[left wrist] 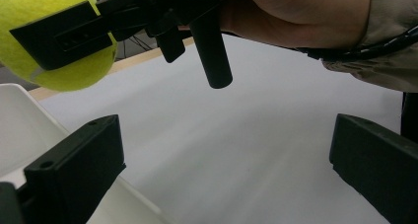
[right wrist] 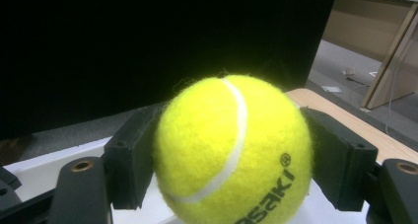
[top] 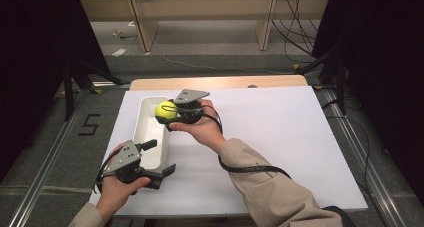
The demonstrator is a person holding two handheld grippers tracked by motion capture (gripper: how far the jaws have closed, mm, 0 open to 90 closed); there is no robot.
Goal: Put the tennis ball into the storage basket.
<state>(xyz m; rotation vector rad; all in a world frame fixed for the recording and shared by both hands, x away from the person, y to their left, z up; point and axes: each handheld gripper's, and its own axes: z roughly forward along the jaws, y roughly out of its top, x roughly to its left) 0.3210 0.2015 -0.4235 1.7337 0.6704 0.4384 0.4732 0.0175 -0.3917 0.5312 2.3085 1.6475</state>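
Looking down from the high view, the right tool (top: pixel 169 113) is clamped on a yellow tennis ball (top: pixel 165 109) held over the far end of a long white tray (top: pixel 148 132) on the white table (top: pixel 280 137), while the left tool (top: pixel 159 158) sits at the tray's near end with its jaws apart. From the left gripper view, those jaws stand wide apart, one over the tray's wall (left wrist: pixel 19 130), and the ball (left wrist: pixel 59 73) hangs above, pinched by the other tool. From the right gripper view, both black jaws press the ball (right wrist: pixel 231 150) from either side.
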